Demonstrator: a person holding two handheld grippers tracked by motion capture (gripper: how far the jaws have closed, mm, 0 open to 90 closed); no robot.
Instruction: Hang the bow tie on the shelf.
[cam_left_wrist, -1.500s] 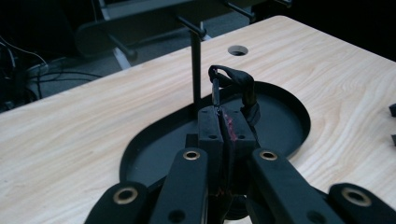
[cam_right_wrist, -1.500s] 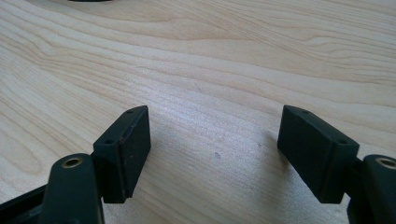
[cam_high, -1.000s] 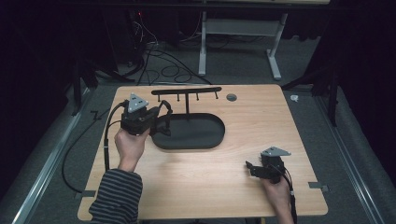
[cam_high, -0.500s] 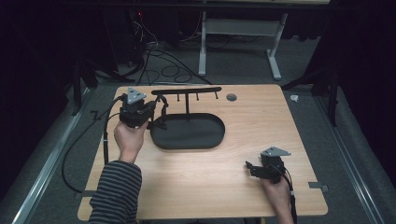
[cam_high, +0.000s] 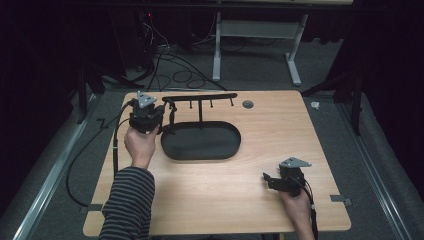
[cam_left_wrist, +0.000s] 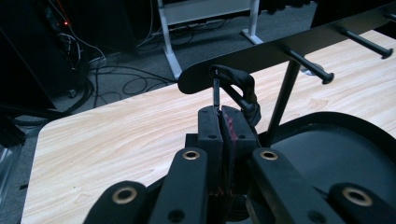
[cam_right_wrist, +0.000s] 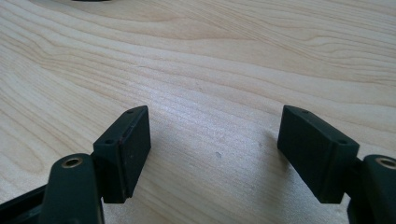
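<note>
Seen from above: a pale wooden table (cam_high: 210, 200) in a dark room, cables and a white frame on the floor beyond its far edge. At centre left of the high view, a black oval tray (cam_high: 201, 141) with a thin post rising from its far side and carrying a black crossbar (cam_high: 200, 97) studded with short pegs. At the upper left, a hand (cam_high: 140, 145) in a striped sleeve (cam_high: 129, 205) holding the left gripper (cam_high: 165, 117), grey three-cornered plate on top, cable trailing off the table's left edge, tip at the crossbar's left end. In the left gripper view, jaws pressed together at frame centre, clamped on a thin dark strip that runs up to a small black loop (cam_left_wrist: 236, 84) hooked over the endmost peg, just under the rounded end of the crossbar (cam_left_wrist: 280, 51); tray rim (cam_left_wrist: 327, 121) curving at the lower right, further pegs running off toward the upper right. At the lower right of the high view, the other hand (cam_high: 297, 210) resting near the table's front edge with the right gripper (cam_high: 267, 181) pointing left, well apart from the tray. In the right gripper view, two black jaws spread wide at the bottom left and bottom right, bare wood grain between them, holding nothing. Small dark round disc (cam_high: 247, 104) on the table just right of the crossbar's far end.
</note>
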